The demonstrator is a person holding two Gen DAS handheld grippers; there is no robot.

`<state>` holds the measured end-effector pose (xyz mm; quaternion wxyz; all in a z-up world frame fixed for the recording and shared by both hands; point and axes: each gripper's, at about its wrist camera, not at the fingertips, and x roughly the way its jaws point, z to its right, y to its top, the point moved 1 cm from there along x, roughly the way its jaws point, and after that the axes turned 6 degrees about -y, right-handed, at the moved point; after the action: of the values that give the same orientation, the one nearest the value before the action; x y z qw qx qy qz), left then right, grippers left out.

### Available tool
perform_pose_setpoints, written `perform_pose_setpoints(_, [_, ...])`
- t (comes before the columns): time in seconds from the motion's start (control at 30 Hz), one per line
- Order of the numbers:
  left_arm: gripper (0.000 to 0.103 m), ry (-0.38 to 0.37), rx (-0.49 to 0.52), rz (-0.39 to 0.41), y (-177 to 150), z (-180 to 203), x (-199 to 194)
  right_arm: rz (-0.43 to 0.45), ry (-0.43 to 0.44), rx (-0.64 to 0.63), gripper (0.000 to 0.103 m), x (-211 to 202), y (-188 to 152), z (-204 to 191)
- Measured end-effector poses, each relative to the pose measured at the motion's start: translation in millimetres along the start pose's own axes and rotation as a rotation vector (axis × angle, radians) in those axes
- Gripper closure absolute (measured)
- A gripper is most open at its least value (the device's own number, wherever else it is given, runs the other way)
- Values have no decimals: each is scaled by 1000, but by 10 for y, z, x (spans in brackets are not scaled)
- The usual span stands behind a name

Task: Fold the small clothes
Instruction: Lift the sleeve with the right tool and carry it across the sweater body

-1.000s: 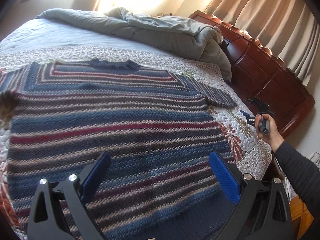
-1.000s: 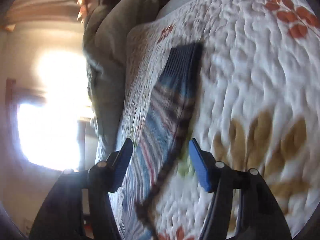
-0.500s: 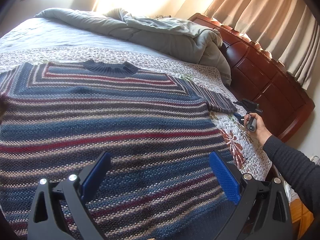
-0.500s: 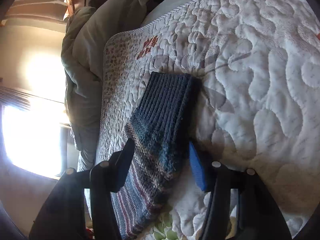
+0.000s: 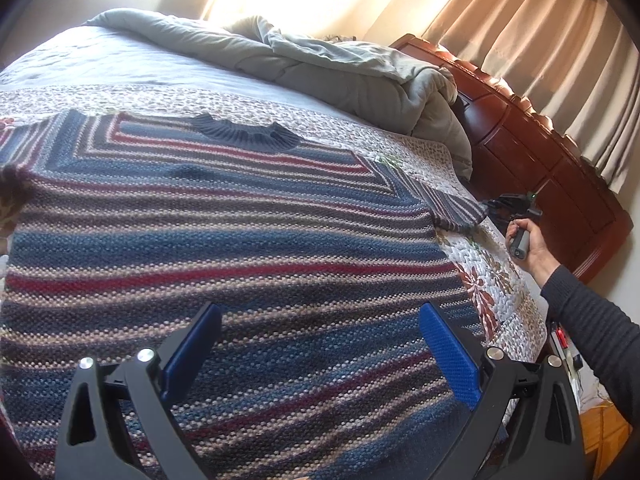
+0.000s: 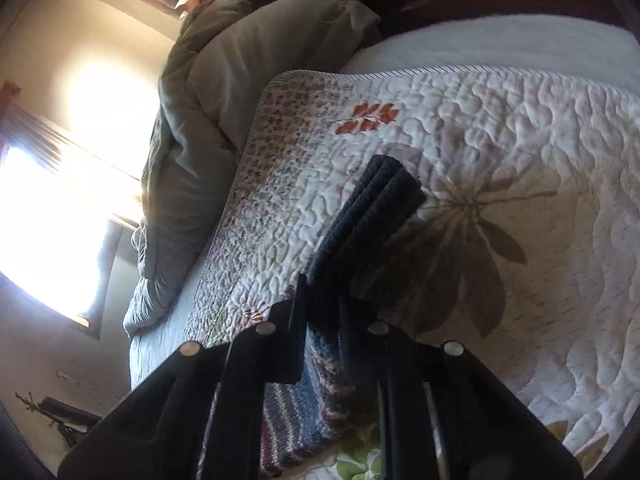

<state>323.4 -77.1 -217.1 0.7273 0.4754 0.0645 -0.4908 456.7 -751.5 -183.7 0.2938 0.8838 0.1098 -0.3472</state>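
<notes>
A striped knit sweater (image 5: 224,240) in blue, red and beige lies flat on the quilted bedspread (image 5: 492,280), collar at the far side. My left gripper (image 5: 320,348) is open and hovers above the sweater's lower body. My right gripper (image 6: 324,304) is shut on the dark ribbed cuff (image 6: 372,208) of the sweater's right sleeve. In the left wrist view the right gripper (image 5: 508,208) sits at the sleeve end (image 5: 460,212), held by a hand.
A bunched grey-green duvet (image 5: 340,68) lies at the far side of the bed. A dark red wooden headboard (image 5: 560,168) and beige curtains (image 5: 560,40) stand to the right. The quilt (image 6: 500,140) reaches the bed's edge near the sleeve.
My right gripper has moved onto the sleeve cuff and closed on it; it was open around the sleeve before. My left gripper has stayed open and drifted slightly over the sweater.
</notes>
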Motion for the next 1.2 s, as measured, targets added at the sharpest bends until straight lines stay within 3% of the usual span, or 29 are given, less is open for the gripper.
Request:
perform_pose_setpoints(0.33, [4, 4, -16, 49, 57, -152, -284, 57, 35, -216, 92, -527, -204, -1276])
perform_pose_setpoints(0.7, [4, -20, -56, 95, 126, -426, -600, 84, 48, -426, 92, -881, -852, -2598])
perform_pose_setpoints(0.93, [4, 17, -72, 153, 197, -629, -837, 91, 16, -599, 92, -901, -1536, -3460])
perform_pose_setpoints(1.2, [4, -5, -138, 205, 249, -940, -1135, 89, -60, -870, 92, -663, -2714, -4345])
